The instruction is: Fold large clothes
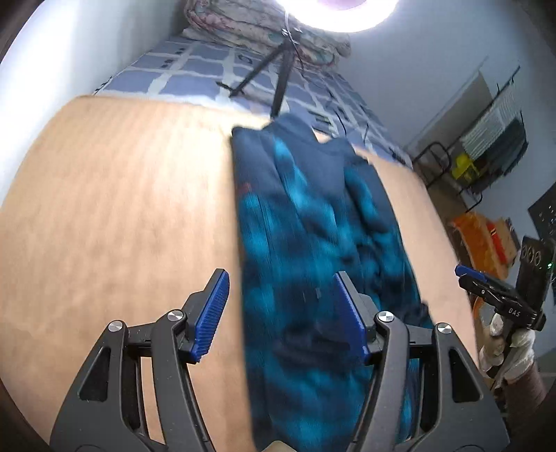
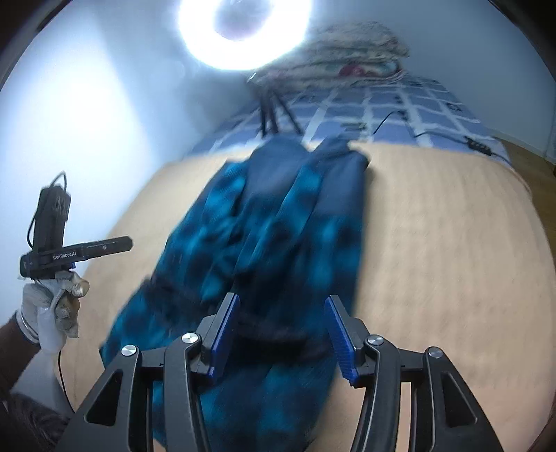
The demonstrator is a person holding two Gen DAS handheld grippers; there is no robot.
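A dark blue and turquoise patterned garment [image 1: 312,226] [image 2: 278,226] lies folded into a long strip on the wooden table [image 1: 121,208] [image 2: 451,243]. It runs from the near edge to the far edge. My left gripper [image 1: 279,278] hovers over the strip's near left edge with its jaws apart and nothing pinched between the blue pads. My right gripper [image 2: 282,299] hangs above the near end of the strip, also open and holding nothing. Each view shows the other gripper off to the side in a gloved hand [image 1: 500,340] [image 2: 52,313]. Both views are motion-blurred.
Beyond the table stands a bed with a blue checked cover [image 1: 208,69] [image 2: 399,107] and a folded quilt [image 1: 250,24]. A ring light [image 2: 243,31] on a black tripod [image 1: 278,87] rises at the table's far edge. A rack [image 1: 493,153] and an orange bag [image 1: 479,240] sit on the right.
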